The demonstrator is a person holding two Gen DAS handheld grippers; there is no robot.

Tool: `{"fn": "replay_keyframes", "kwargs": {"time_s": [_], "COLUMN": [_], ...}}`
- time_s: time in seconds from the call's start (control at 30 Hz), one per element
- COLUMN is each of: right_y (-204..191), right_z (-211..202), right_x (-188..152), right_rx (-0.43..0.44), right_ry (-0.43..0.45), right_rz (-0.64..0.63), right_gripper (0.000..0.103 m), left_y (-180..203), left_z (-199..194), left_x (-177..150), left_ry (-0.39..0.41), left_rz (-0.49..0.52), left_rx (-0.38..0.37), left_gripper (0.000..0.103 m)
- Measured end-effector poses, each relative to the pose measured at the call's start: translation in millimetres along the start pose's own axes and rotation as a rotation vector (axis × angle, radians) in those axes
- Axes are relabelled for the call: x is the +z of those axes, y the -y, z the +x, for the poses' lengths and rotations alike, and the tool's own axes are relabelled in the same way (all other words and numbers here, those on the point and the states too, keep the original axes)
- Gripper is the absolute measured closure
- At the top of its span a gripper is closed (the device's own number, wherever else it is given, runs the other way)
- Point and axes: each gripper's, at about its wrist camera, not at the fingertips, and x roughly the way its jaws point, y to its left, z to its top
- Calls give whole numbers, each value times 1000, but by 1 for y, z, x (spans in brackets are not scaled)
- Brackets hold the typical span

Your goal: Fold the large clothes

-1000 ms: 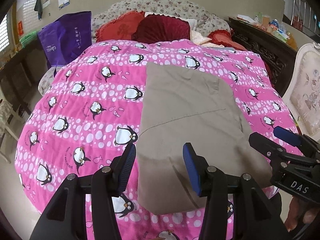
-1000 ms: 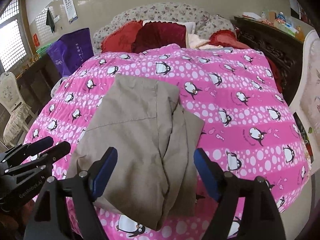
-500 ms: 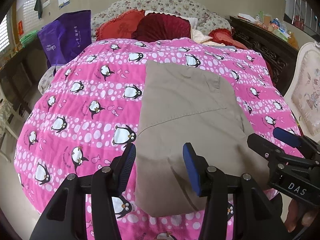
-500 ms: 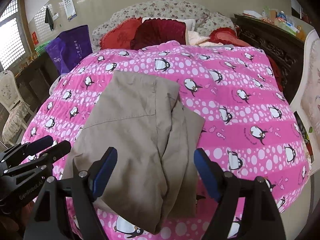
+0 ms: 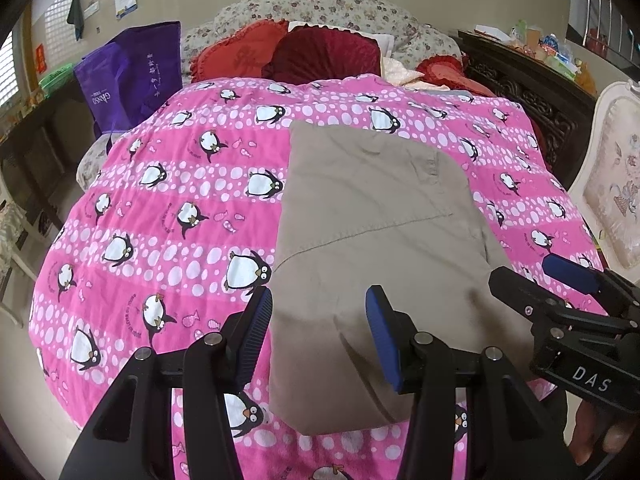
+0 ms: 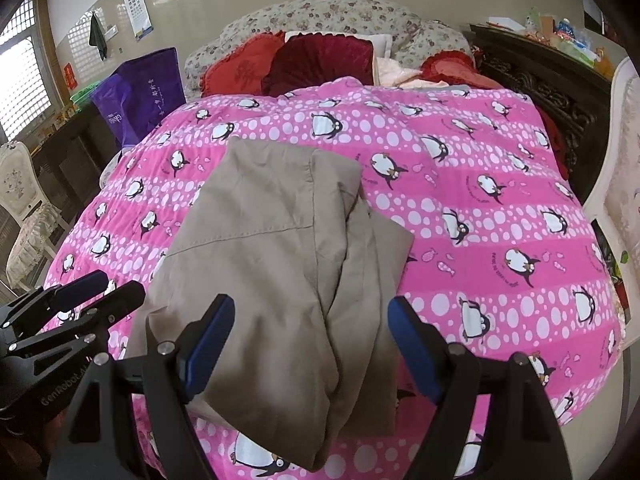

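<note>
A folded tan garment point(image 5: 372, 240) lies on the pink penguin bedspread point(image 5: 160, 208), its near end at the foot of the bed. It also shows in the right wrist view point(image 6: 272, 256), with layered folds along its right side. My left gripper point(image 5: 318, 334) is open and empty, above the garment's near left part. My right gripper point(image 6: 310, 344) is open and empty, above the garment's near end. The right gripper shows at the right edge of the left wrist view point(image 5: 560, 284), and the left gripper at the left edge of the right wrist view point(image 6: 80, 296).
Red pillows point(image 5: 304, 56) and a floral headboard point(image 5: 320, 8) are at the far end. A purple bag point(image 5: 132, 68) stands at the bed's left. A dark wooden cabinet point(image 5: 532, 88) and a white chair point(image 5: 612, 184) are on the right. Another white chair point(image 6: 20, 200) is at the left.
Both grippers have drawn back slightly toward the foot of the bed, staying open. The garment has not moved.
</note>
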Motion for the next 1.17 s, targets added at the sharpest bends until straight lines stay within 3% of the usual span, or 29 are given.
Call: {"fn": "replay_keyframes", "kwargs": {"time_s": [1.17], "right_y": [-3], "right_z": [13], "right_x": [-1], "right_rx": [0], "right_ry": [-36], "right_rz": [-2], "right_gripper": [21], "left_y": [-6], "left_z": [10], "left_x": [1], "left_ry": [14], "left_rz": [-12], "left_rx": [-13], "left_gripper": [67]}}
